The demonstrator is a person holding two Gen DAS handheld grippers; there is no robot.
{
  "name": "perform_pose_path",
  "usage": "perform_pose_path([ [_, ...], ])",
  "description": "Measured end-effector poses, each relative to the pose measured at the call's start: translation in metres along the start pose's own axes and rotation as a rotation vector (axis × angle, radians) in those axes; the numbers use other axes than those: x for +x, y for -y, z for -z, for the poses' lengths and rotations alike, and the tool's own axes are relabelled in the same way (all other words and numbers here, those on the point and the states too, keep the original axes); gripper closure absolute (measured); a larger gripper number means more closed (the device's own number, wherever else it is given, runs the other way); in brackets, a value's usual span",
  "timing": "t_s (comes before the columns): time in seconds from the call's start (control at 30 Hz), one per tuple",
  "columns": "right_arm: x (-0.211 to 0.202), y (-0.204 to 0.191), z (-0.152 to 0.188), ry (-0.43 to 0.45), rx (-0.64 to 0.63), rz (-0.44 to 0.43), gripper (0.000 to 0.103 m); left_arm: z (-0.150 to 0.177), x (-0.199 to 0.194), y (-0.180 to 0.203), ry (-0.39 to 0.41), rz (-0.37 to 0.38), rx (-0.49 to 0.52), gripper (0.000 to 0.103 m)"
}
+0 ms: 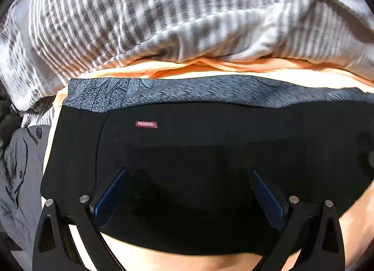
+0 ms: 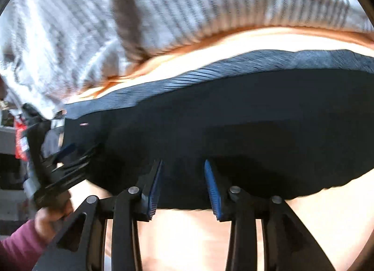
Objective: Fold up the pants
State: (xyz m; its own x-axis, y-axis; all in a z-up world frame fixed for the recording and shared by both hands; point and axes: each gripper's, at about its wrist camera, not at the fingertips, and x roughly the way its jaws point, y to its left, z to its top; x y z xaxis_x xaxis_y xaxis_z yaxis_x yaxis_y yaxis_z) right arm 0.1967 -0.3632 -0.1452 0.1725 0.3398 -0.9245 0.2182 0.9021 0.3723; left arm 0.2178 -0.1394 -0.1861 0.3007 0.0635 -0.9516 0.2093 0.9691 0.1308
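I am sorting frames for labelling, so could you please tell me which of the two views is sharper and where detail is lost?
Left wrist view: sharper, the red label on the black pants visible, though their folds sink into shadow. Right wrist view: motion-blurred, the striped blanket smeared; both bend at the fisheye rim.

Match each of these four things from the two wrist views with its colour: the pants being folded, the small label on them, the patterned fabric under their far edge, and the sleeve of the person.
Things:
1. pants
2. label
3. patterned fabric
4. sleeve

Colours:
A. blue-grey
B. pinkish-red with pale lettering
C. black
D. magenta

Pairs: 1-C, 2-B, 3-A, 4-D
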Motion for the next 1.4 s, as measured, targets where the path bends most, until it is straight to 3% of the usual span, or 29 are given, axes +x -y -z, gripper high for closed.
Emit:
perform_pose_path([
  [0.07, 0.015, 0.025, 0.005, -0.037, 0.082, -0.021, 0.063, 0.007, 0.008, 0.006, -0.044, -0.015, 0.018, 0.0],
  [0.13, 0.01, 0.039, 0.008, 0.003, 0.141, -0.098, 0.063, 0.015, 0.023, 0.011, -0.097, -0.03, 0.04, 0.0],
  [0.2, 0.007, 0.044, 0.009, 0.006, 0.156, -0.114, 0.063, 0.018, 0.021, 0.013, -0.048, -0.034, 0.05, 0.0],
  [0.43, 0.01, 0.044, 0.008, -0.012, 0.148, -0.13, 0.063, 0.0, 0.01, 0.028, -0.091, -0.031, 0.038, 0.0],
  [0.63, -0.008, 0.054, 0.015, -0.016, 0.188, -0.163, 0.062, -0.006, -0.019, 0.083, -0.049, 0.03, 0.101, 0.0],
  [0.9, -0.05, 0.093, 0.023, 0.013, 0.206, -0.092, 0.049, -0.024, -0.03, 0.167, -0.079, 0.129, 0.129, 0.0],
  [1.07, -0.074, 0.12, 0.033, 0.03, 0.243, -0.069, 0.048, -0.041, -0.038, 0.211, -0.082, 0.166, 0.123, 0.0],
  [1.4, -0.11, 0.16, 0.045, 0.042, 0.206, 0.071, 0.046, -0.07, -0.053, 0.308, -0.07, 0.191, 0.149, 0.0],
])
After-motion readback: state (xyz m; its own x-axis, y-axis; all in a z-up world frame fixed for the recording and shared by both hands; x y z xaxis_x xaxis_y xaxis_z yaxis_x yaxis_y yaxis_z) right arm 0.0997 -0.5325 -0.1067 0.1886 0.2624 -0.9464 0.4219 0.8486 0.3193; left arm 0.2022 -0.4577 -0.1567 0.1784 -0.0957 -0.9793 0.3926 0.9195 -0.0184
